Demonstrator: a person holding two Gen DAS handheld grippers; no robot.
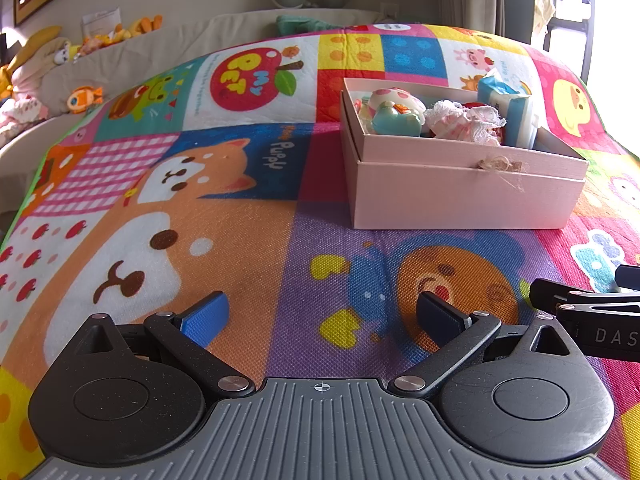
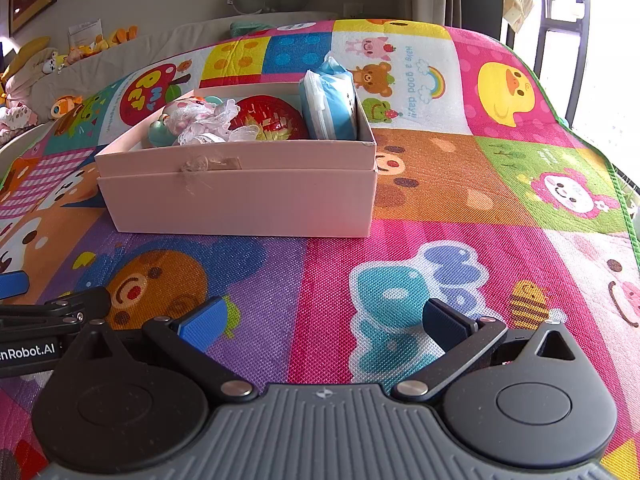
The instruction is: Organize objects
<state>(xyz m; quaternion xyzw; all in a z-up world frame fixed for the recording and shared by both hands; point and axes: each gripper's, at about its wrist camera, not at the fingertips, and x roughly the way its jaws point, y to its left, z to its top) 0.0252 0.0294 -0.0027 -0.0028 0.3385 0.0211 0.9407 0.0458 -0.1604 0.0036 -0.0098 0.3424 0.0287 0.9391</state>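
Underneath both tongs, spread wide: a cartoon play mat [image 1: 248, 240] in bright patchwork squares, reaching well ahead and off to either side.

Ahead of the left gripper [image 1: 322, 316] and off to its right, well apart from the fingertips: a pale pink box [image 1: 460, 196], open-topped, seated in a slightly wider pink tray of the same colour. Seen from the right gripper [image 2: 326, 320], ahead and to its left.

Packed inside the box, from the right wrist view: a blue and white tissue pack [image 2: 332, 104] standing on edge against the wall nearest the right gripper's side; a red, shiny round item [image 2: 268, 118] just beside it; a pink and white lacy bundle [image 2: 200, 120] further left, touching the red piece; a teal plastic toy [image 2: 158, 132] half hidden at the far left end. Exact nature of the red item and the toy unclear.

Both tongs released, blue pads wide apart, nothing between them, hovering low over the mat. Side by side, each one's black frame poking into the other's view.

Beyond the mat, ahead and left of both: plush toys [image 1: 84, 98] heaped on a beige cushion.
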